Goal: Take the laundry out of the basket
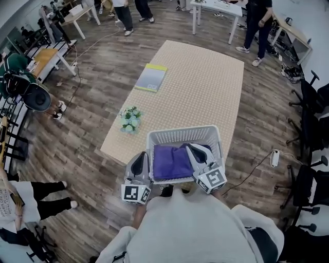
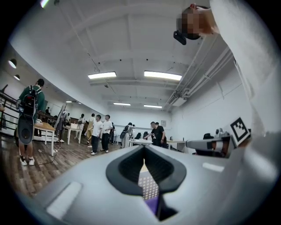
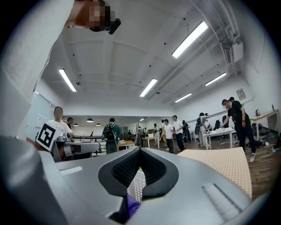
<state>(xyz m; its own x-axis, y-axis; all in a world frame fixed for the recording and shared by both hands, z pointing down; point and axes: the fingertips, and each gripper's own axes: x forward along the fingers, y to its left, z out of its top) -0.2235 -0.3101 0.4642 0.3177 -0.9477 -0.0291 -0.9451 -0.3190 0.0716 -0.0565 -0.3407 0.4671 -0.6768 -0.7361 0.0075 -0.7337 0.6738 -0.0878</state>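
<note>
A white plastic lattice laundry basket is sitting at the near end of a long beige dotted table, with folded purple cloth laundry lying inside it. The left gripper is pinching the basket's left wall with its jaws closed on the lattice. The right gripper is clamping the right wall the same way. Farther along the table, a small bunch of pale flowers and a grey book with a yellow edge are lying to the left.

Open lab, work tables, office chairs
</note>
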